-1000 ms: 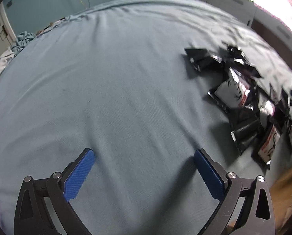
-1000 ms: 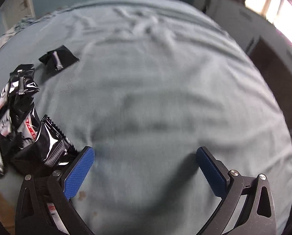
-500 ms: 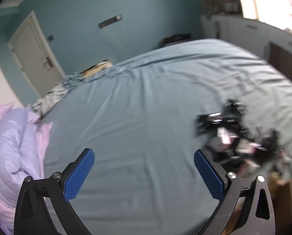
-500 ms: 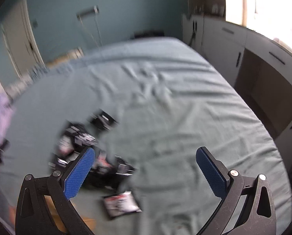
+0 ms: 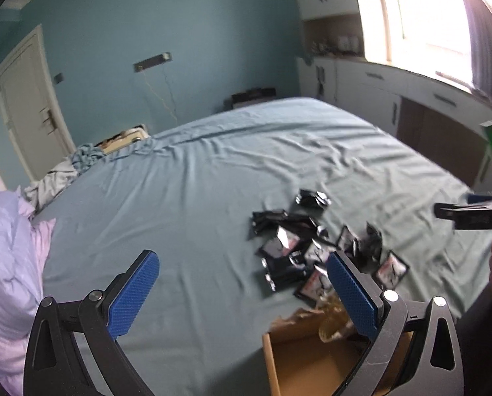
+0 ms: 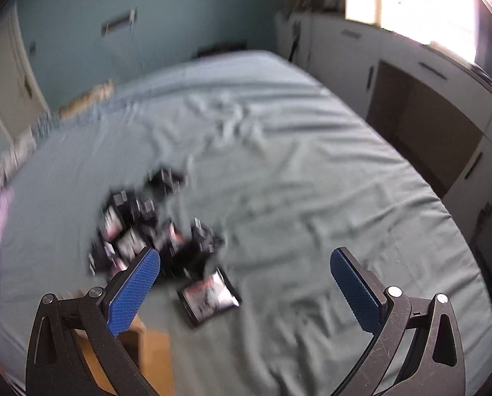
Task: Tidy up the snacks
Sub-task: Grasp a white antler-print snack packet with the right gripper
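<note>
Left wrist view shows the left tool (image 5: 242,292) held high above the bed (image 5: 193,204), its blue pads spread wide with nothing between them. A heap of black snack packets (image 5: 298,247) lies on the blue-grey sheet ahead and to the right, several showing white and red print, with one packet (image 5: 312,199) lying a little apart on the far side. Just beside the heap, at the near edge of the bed, sits an open cardboard box (image 5: 312,363); something crumpled and amber shows at its far rim, though I cannot tell what it is. The other tool's body pokes in at the right edge of this view.

In the right wrist view, which is blurred, the right tool (image 6: 244,292) is likewise spread wide and empty. The heap sits ahead and left of it, partly behind the left pad, and one packet with white and red print (image 6: 209,297) lies flat and nearest, just apart from the rest. A corner of the box shows at lower left.

Judging from this, no packet is in hand and sorting is barely under way: both tools are poised for a first pick. The next move likely calls for lowering one tool to a loose packet at the heap's edge, pinching a crinkly edge without catching the sheet, then carrying it to the box.
</note>
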The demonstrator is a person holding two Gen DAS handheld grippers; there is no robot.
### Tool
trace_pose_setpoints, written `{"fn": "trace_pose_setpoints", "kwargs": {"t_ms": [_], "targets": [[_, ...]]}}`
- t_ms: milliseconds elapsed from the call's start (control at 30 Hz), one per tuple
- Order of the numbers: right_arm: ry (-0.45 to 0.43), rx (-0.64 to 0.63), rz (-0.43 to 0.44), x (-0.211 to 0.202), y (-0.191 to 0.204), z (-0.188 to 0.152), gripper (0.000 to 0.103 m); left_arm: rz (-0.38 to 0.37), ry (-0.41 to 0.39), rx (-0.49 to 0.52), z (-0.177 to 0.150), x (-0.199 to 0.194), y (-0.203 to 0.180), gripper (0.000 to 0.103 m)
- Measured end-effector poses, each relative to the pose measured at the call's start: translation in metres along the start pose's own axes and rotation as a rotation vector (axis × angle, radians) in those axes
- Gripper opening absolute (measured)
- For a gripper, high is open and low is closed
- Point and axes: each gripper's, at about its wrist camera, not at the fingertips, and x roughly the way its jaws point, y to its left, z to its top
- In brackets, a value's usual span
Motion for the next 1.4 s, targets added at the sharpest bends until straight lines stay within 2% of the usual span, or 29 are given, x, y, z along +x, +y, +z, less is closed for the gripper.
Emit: {"fn": "trace_pose_setpoints", "kwargs": {"t_ms": [133, 200, 267, 400, 467, 533, 633, 733, 800, 833, 900, 1033, 1067, 1167, 1300, 1400], "targets": [[0.083, -0.031, 0.041, 0.019, 0.012, 0.011, 0.103, -0.029, 0.081, 0.028, -0.001, 0.017, -0.005, 0.103], [0.099, -0.006, 0.077, 0.034, 0.003, 0.027, 0.103, -0.046, 0.151, 0.015, -0.005, 0.028, -0.004, 0.103], [0.131, 0.027, 0.132, 0.044, -0.012, 0.034, 0.103, -0.025, 0.203, 0.02, -0.009, 0.038, -0.005, 0.103], [0.205, 0.094, 0.194, 0.078, -0.031, 0.038, 0.103, -0.029, 0.268, 0.031, -0.018, 0.055, -0.008, 0.102], [0.275, 0.076, 0.157, 0.102, -0.028, 0.036, 0.103, -0.037, 0.275, 0.049, -0.019, 0.058, -0.014, 0.102], [0.399, 0.018, 0.103, 0.133, -0.015, 0.031, 0.103, -0.043, 0.274, 0.072, -0.017, 0.061, -0.021, 0.102], [0.493, -0.053, 0.074, 0.156, 0.002, 0.023, 0.102, -0.059, 0.28, 0.11, -0.017, 0.065, -0.03, 0.102], [0.525, -0.109, 0.045, 0.171, 0.013, 0.02, 0.101, -0.083, 0.294, 0.128, -0.018, 0.067, -0.036, 0.102], [0.547, -0.144, 0.02, 0.181, 0.018, 0.017, 0.081, -0.097, 0.305, 0.119, -0.018, 0.068, -0.037, 0.102], [0.573, -0.156, 0.013, 0.188, 0.02, 0.015, 0.061, -0.1, 0.31, 0.113, -0.018, 0.069, -0.036, 0.102], [0.555, -0.162, 0.017, 0.191, 0.022, 0.017, 0.059, -0.099, 0.315, 0.1, -0.017, 0.07, -0.034, 0.102], [0.51, -0.187, 0.008, 0.188, 0.026, 0.018, 0.044, -0.083, 0.319, 0.066, -0.018, 0.072, -0.027, 0.102], [0.506, -0.177, 0.016, 0.187, 0.026, 0.019, 0.038, -0.082, 0.319, 0.047, -0.017, 0.072, -0.023, 0.102], [0.492, -0.118, 0.067, 0.177, 0.017, 0.023, 0.027, -0.09, 0.328, -0.001, -0.017, 0.074, -0.014, 0.102], [0.436, -0.032, 0.134, 0.163, 0.005, 0.03, 0.02, -0.079, 0.328, -0.029, -0.015, 0.082, -0.005, 0.102], [0.372, 0.014, 0.158, 0.142, -0.005, 0.036, 0.019, -0.121, 0.359, -0.011, -0.009, 0.1, -0.004, 0.102]]}}
